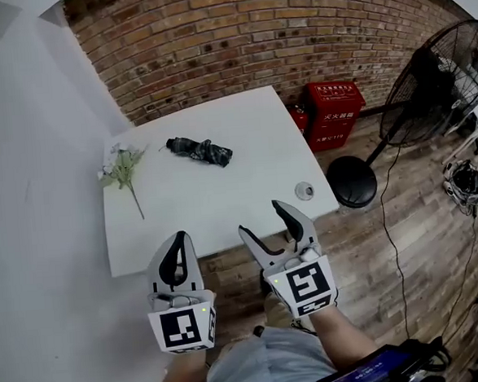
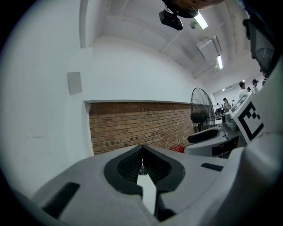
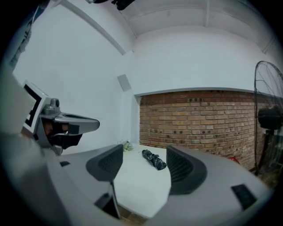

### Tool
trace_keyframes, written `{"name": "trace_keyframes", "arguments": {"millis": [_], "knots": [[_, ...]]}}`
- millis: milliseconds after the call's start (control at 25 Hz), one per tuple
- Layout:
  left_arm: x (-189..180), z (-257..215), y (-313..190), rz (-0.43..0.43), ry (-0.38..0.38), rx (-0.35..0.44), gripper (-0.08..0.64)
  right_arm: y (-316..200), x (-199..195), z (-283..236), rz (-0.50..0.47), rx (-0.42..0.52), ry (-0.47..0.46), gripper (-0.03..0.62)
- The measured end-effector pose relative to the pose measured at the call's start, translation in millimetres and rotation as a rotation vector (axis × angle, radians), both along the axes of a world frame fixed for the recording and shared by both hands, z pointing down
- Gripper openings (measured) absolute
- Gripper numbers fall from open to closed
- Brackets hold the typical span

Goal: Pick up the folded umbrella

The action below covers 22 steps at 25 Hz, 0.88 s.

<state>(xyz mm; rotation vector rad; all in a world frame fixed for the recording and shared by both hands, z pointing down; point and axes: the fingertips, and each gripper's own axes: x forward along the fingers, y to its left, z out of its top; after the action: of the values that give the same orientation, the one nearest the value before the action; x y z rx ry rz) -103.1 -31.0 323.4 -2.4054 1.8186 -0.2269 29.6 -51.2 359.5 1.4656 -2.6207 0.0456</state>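
Observation:
The folded umbrella [image 1: 199,150], dark with a pale pattern, lies on the far part of the white table [image 1: 223,203]; in the right gripper view the umbrella [image 3: 154,160] shows between the jaws, far ahead. My right gripper [image 1: 261,219] hovers at the table's near edge, open and empty [image 3: 143,165]. My left gripper [image 1: 178,251] is beside it at the near edge, its jaws shut together with nothing in them [image 2: 142,150]. Both grippers are well short of the umbrella.
A flower sprig [image 1: 123,170] lies at the table's left end, and a small round object [image 1: 304,190] sits near its right front corner. Red boxes [image 1: 331,110] and a standing fan [image 1: 435,74] are on the wooden floor to the right. A brick wall runs behind.

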Motion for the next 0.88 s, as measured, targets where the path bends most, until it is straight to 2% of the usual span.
{"name": "trace_keyframes", "arguments": {"millis": [520, 880], "knots": [[8.9, -7.7, -112.4, -0.102, -0.022, -0.009, 0.006, -127.9, 3.6, -3.7, -0.108, -0.016, -0.019, 0.310], [3.7, -37.7, -143.7, -0.181, -0.030, 0.070, 0.006, -175.6, -5.3, -28.6, -0.192, 0.052, -0.028, 0.311]]}}
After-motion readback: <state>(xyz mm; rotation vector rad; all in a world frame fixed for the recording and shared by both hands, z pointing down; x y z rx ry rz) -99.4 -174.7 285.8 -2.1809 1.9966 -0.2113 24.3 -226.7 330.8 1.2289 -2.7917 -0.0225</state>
